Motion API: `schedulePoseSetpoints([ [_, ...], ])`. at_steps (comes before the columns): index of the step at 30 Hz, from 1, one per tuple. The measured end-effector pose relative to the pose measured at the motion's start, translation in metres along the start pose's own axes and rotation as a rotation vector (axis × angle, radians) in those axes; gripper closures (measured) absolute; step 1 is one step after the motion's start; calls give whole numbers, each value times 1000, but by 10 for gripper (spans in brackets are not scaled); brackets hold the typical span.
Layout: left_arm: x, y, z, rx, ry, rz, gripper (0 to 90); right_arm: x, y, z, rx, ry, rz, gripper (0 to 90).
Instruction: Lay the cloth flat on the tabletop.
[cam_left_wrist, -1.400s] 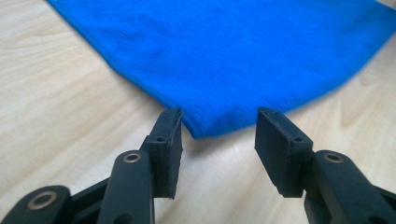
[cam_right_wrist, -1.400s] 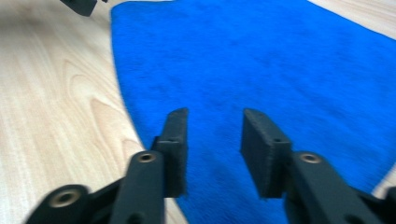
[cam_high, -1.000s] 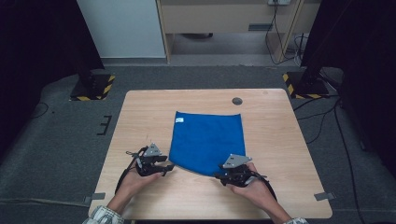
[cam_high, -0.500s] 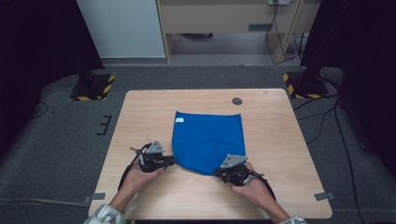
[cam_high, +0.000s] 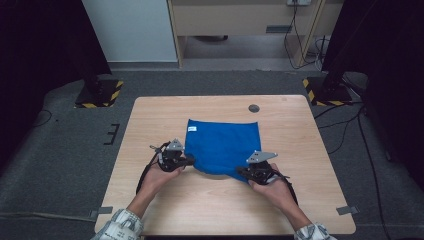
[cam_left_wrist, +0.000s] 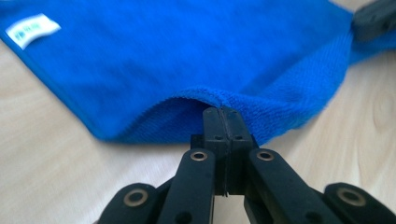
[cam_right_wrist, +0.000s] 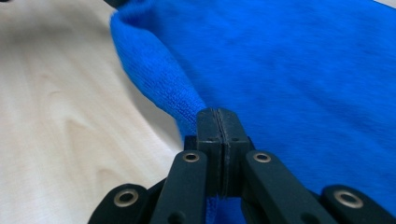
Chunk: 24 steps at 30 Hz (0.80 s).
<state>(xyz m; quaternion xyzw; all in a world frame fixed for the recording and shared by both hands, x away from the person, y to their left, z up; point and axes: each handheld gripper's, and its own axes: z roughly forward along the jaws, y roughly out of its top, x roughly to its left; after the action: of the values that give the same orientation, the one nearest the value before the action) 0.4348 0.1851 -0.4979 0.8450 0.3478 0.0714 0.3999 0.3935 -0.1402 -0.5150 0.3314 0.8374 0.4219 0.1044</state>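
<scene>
Blue terry cloth (cam_high: 222, 145) lies spread on the pale wooden table (cam_high: 300, 130), its near edge lifted at both corners. The left gripper (cam_left_wrist: 223, 112) has just closed its jaws on the near left corner. The right gripper (cam_right_wrist: 217, 114), jaws likewise just closed, pinches the near right corner, fabric running away beyond its tips.
</scene>
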Motion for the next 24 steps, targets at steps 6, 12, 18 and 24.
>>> schedulePoseSetpoints([
  [6,12,11,14,-13,-13,-66,899,-17,-2,9,34,-68,48,837],
  [12,6,4,12,-18,9,-50,737,-21,-5,8,38,-89,57,767],
  [18,4,4,8,-58,42,-35,609,-19,-5,9,41,-100,47,734],
  [24,8,23,17,-81,85,-13,520,-21,-3,7,28,-103,54,672],
])
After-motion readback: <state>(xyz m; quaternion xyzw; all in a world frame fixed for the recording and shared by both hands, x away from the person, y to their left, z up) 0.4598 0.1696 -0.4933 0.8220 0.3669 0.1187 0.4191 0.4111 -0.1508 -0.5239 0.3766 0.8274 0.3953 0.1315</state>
